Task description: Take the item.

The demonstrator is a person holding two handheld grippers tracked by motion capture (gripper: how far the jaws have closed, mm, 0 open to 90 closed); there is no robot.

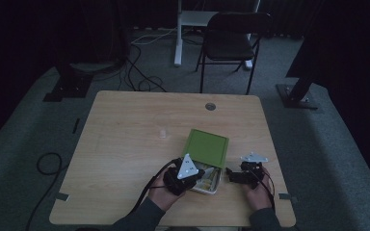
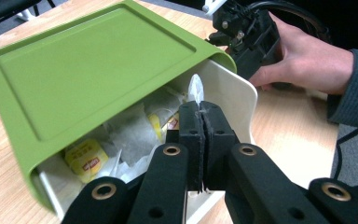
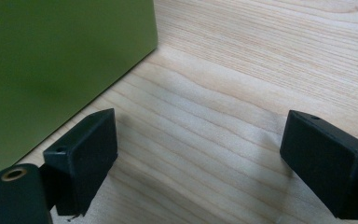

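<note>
We see left tongs [image 2: 200,109] clamped on a tea bag [image 2: 195,88] over the green box [image 2: 88,70], right tongs [image 3: 198,154] apart beside it, pale wood table [image 1: 125,130], chair [image 1: 231,36] beyond, dim carpeted room.

One green box [image 1: 205,148], two hand-held grippers, one wooden table [image 1: 125,144], one black chair [image 1: 231,41]

Black chair [image 1: 231,41], floor cables [image 1: 142,82].
</note>
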